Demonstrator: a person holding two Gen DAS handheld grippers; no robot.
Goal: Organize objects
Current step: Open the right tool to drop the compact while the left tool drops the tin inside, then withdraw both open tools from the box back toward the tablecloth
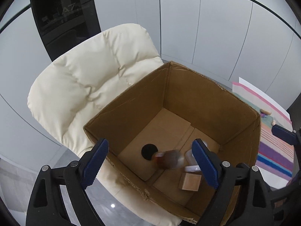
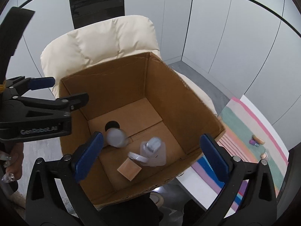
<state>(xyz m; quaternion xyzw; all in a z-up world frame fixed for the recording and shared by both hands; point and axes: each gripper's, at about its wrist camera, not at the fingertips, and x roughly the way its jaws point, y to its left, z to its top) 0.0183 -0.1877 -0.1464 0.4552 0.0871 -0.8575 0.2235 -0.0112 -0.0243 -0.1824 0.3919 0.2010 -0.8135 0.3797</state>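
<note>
Two bottles (image 2: 153, 151) (image 2: 115, 137) look blurred inside the box (image 2: 169, 98), seemingly mid-drop, near a small carton (image 2: 129, 169). Both my hand-held grippers, left (image 1: 150, 163) and right (image 2: 150, 158), are spread wide with nothing in them. I'd worry a bottle bounces or leaks on landing. The box sits on a cushioned chair (image 1: 84, 86), so it could tip.

One cardboard box (image 2: 169, 98) on one cream chair (image 2: 97, 41). Inside: one blurred brownish bottle (image 1: 167, 159), one clear pump bottle (image 2: 153, 151), one small tan block (image 2: 129, 170), plus one black hole (image 2: 112, 125) in the bottom. One striped mat (image 2: 240, 131) alongside, with about three small bits.
</note>
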